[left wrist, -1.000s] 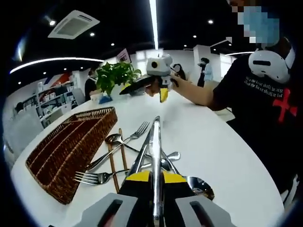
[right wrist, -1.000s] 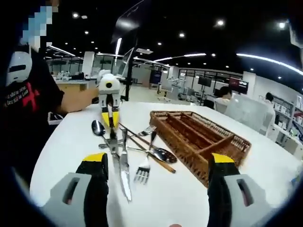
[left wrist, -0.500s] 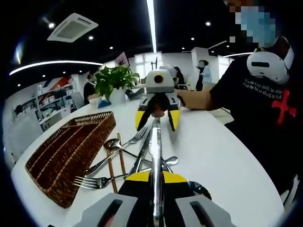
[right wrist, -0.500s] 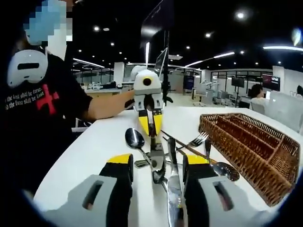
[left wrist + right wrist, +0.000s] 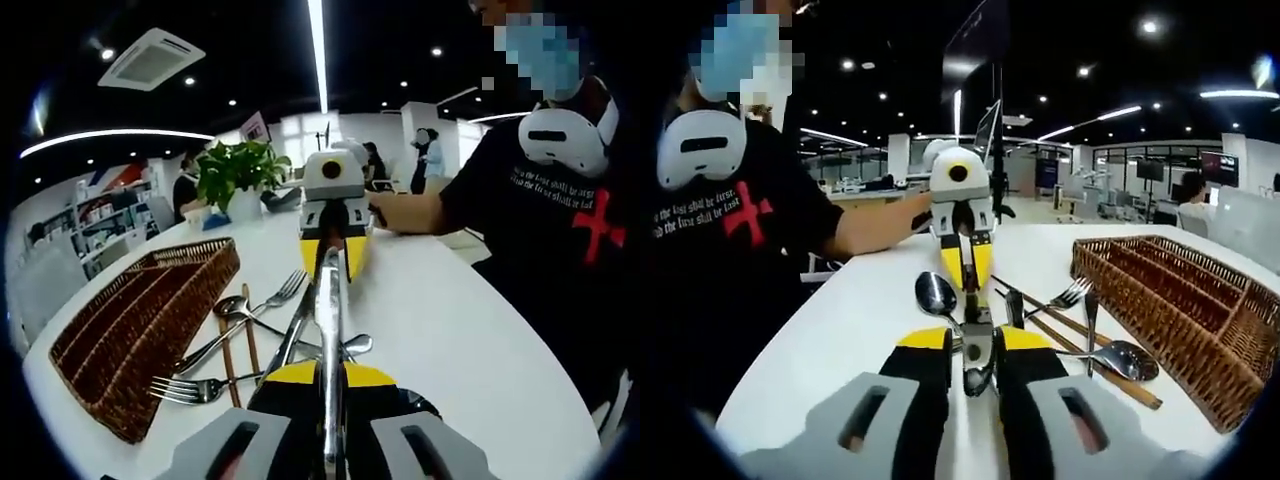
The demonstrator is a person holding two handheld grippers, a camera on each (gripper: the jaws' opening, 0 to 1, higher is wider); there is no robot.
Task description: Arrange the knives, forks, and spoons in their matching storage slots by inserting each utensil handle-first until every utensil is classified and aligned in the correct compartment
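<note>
Steel knife clamped at both ends: left gripper and right gripper shut on it above tabletop middle; stiff, slick; best gripped mid-handle; wicker tray near far edge.

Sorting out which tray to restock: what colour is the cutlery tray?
Brown woven wicker tray, clearest in the right gripper view.

the knife runs down between the left gripper jaws, its lower end hidden there. the wicker tray is cut off at the right gripper view's edge, far slots unreadable.
</note>
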